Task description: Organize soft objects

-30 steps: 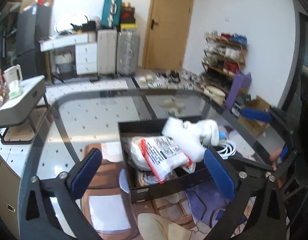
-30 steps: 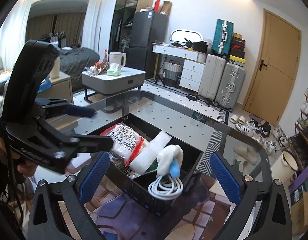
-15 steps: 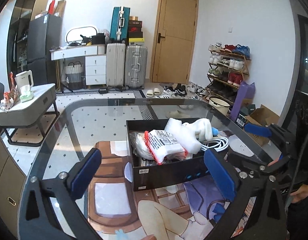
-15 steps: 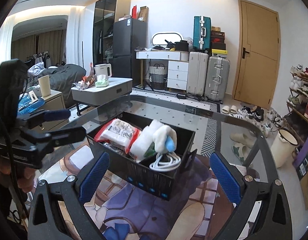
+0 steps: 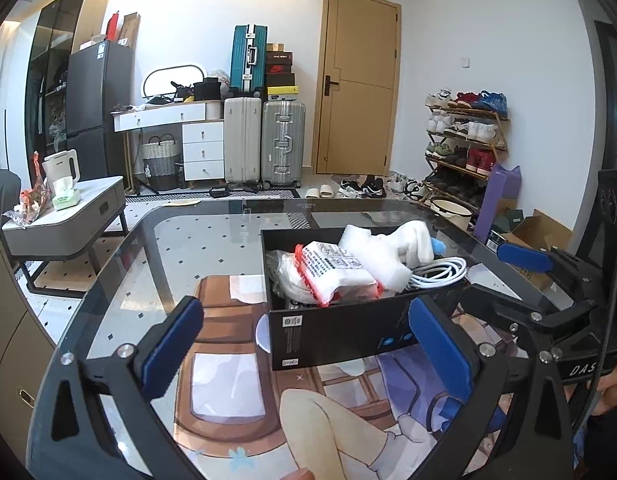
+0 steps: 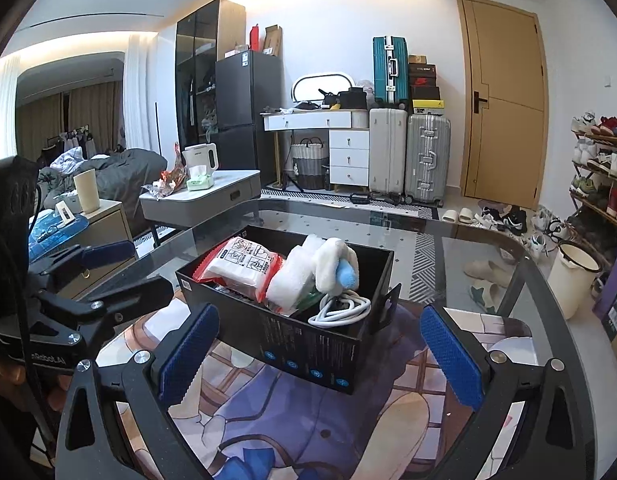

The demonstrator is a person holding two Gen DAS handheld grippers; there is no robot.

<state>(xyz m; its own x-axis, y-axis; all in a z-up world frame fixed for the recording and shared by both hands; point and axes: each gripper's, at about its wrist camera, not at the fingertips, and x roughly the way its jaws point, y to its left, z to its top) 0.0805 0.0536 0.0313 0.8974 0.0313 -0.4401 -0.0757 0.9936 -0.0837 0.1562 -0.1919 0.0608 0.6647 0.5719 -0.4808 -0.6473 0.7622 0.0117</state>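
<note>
The black box [image 6: 308, 340] stands on the glass tabletop [image 6: 488, 248]. It holds a red-edged white packet [image 6: 240, 264], a white foam roll [image 6: 296, 276], a white plush with blue tip [image 6: 336, 264] and a coiled white cable [image 6: 340, 308]. The left tool [image 5: 304, 344] and right tool [image 6: 320, 352] are both wide apart and hold nothing, near the box.
</note>
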